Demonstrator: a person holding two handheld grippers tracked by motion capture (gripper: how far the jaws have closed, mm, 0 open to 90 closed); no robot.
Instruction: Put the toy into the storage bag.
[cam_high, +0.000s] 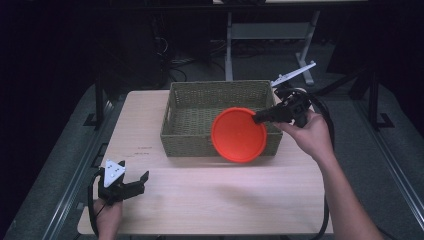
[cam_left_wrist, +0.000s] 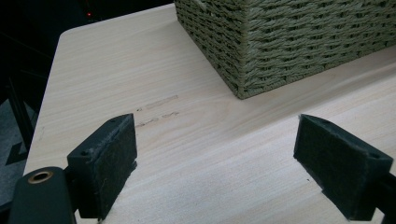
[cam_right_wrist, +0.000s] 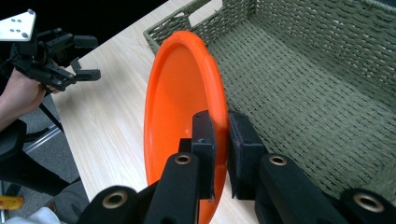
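An orange plate (cam_high: 238, 134) hangs tilted on edge over the front wall of a green woven basket (cam_high: 191, 97). My right gripper (cam_high: 259, 118) is shut on the plate's right rim. In the right gripper view the plate (cam_right_wrist: 175, 100) stands nearly vertical, with both black pads (cam_right_wrist: 203, 135) clamped on its rim beside the basket's floor (cam_right_wrist: 299, 88). My left gripper (cam_high: 141, 182) rests low at the table's front left corner, jaws wide open with nothing between them. In the left gripper view my left gripper (cam_left_wrist: 215, 156) points at bare wood, short of the basket's corner (cam_left_wrist: 243, 56).
The light wooden table (cam_high: 210, 200) spreads in front of the basket. Faint pencil marks (cam_left_wrist: 159, 105) lie on the wood near the left gripper. Dark floor, table rails and a metal stand (cam_high: 270, 37) sit beyond the far edge.
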